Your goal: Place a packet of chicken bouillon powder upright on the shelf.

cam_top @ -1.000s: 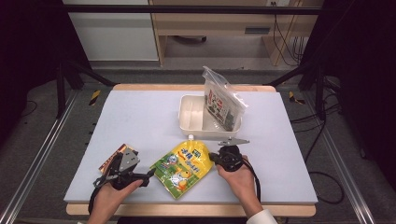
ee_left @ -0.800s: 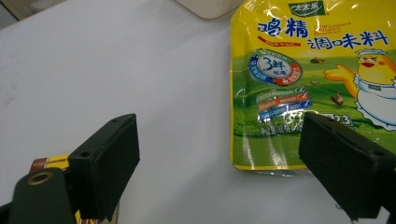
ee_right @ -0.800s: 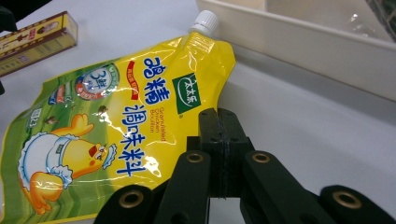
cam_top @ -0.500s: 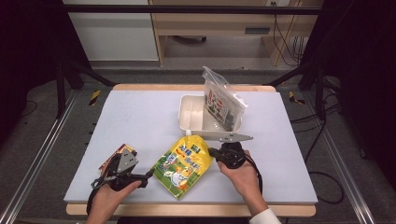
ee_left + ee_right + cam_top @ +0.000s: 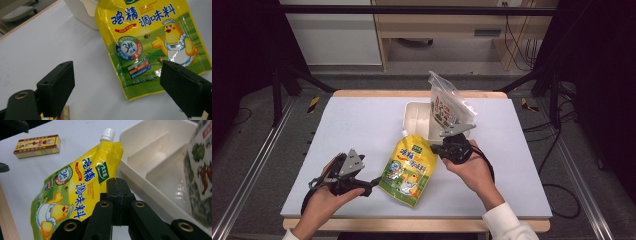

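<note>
A yellow bouillon pouch (image 5: pixel 409 167) with a white cap lies near the table's front middle, its cap end pointing at the white tray (image 5: pixel 417 112). My right gripper (image 5: pixel 435 150) is shut on the pouch's right edge; in the right gripper view the jaws (image 5: pixel 117 192) pinch the pouch (image 5: pixel 75 192) just below its spout. My left gripper (image 5: pixel 374 182) stands open beside the pouch's lower left corner. In the left gripper view the left gripper (image 5: pixel 120 85) has its jaws spread wide, with the pouch (image 5: pixel 150 37) beyond them and nothing between them.
A clear printed bag (image 5: pixel 447 105) stands in the right side of the divided tray (image 5: pixel 150 157). A small red and yellow box (image 5: pixel 37 145) lies on the table by the left hand. A wooden edge runs along the table's front.
My right gripper has drawn the pouch away from the front edge toward the tray and turned its cap end up-table. The left gripper has barely shifted.
</note>
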Available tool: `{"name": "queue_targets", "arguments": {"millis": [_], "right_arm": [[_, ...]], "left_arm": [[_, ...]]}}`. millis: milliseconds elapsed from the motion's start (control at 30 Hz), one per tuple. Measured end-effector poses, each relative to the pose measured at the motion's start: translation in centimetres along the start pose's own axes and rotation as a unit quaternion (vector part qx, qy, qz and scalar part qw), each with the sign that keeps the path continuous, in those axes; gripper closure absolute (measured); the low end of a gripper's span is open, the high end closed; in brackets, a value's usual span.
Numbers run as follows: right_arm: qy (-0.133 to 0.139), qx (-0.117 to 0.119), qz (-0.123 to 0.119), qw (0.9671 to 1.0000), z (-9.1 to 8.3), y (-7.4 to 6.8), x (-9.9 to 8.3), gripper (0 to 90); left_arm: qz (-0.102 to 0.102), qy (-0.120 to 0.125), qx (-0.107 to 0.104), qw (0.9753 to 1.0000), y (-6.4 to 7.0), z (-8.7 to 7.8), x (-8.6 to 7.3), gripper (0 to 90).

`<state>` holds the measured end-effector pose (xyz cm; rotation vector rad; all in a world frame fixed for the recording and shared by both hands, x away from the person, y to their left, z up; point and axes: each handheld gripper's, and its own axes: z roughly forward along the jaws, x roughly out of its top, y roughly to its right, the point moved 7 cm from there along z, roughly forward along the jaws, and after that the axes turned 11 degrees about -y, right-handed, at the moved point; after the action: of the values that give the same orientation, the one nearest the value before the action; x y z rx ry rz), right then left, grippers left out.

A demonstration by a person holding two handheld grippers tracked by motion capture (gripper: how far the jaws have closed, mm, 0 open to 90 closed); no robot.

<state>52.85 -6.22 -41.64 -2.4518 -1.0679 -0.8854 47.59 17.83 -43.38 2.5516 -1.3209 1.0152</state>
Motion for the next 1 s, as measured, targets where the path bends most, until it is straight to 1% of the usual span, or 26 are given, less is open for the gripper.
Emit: {"name": "queue_targets", "arguments": {"millis": [100,133,167,267,333,367,400,433,500,633,700,767,833,1000], "right_arm": [[-0.003,0.0,-0.027,0.9996,-0.5,-0.5,1.5,90.0],[-0.005,0.0,-0.035,0.9994,-0.7,-0.7,1.9,90.0],[-0.006,-0.001,-0.044,0.999,-0.8,-0.8,2.4,90.0],[-0.011,-0.002,-0.064,0.9979,-1.3,-1.1,3.5,90.0],[-0.011,-0.001,-0.076,0.997,-1.5,-1.3,4.1,90.0],[-0.011,-0.001,-0.086,0.9962,-1.6,-1.4,4.5,90.0],[-0.011,0.0,-0.089,0.996,-1.7,-1.4,4.7,90.0],[-0.012,0.002,-0.096,0.9953,-1.8,-1.5,4.9,90.0],[-0.012,0.002,-0.102,0.9947,-1.9,-1.5,5.3,90.0],[-0.013,-0.001,-0.113,0.9936,-2.2,-1.5,6.0,90.0],[-0.012,-0.002,-0.118,0.9929,-2.3,-1.5,6.4,90.0],[-0.007,-0.003,-0.125,0.9921,-2.6,-1.6,6.9,90.0],[-0.007,-0.003,-0.127,0.9919,-2.8,-1.7,7.1,90.0],[-0.002,0.0,-0.146,0.9893,-3.1,-2.5,7.3,90.0]], "left_arm": [[0.012,-0.004,0.001,0.9999,-0.9,-0.5,1.4,12.0],[0.009,0.002,-0.002,1.0,-1.2,-0.6,1.9,12.0],[0.01,0.001,-0.004,0.9999,-1.5,-0.7,2.3,11.8],[0.016,-0.003,0.0,0.9999,-2.4,-1.0,3.3,11.7],[0.028,-0.01,0.002,0.9996,-2.8,-1.3,3.8,11.7],[0.03,-0.013,0.002,0.9995,-2.9,-1.3,3.9,11.5],[0.039,-0.018,0.003,0.9991,-3.0,-1.4,4.1,11.1],[0.045,-0.018,0.001,0.9988,-3.0,-1.5,4.3,10.8],[0.052,-0.02,0.0,0.9984,-3.1,-1.8,4.7,10.9],[0.073,-0.029,0.01,0.9968,-3.7,-2.5,5.5,11.0],[0.073,-0.019,0.011,0.9971,-3.9,-2.9,6.0,11.1],[0.078,-0.017,0.012,0.9967,-4.0,-3.2,6.6,11.1],[0.085,-0.018,0.012,0.9962,-4.0,-3.4,6.9,11.4],[0.095,-0.018,0.006,0.9952,-4.0,-3.6,7.5,14.0]]}}
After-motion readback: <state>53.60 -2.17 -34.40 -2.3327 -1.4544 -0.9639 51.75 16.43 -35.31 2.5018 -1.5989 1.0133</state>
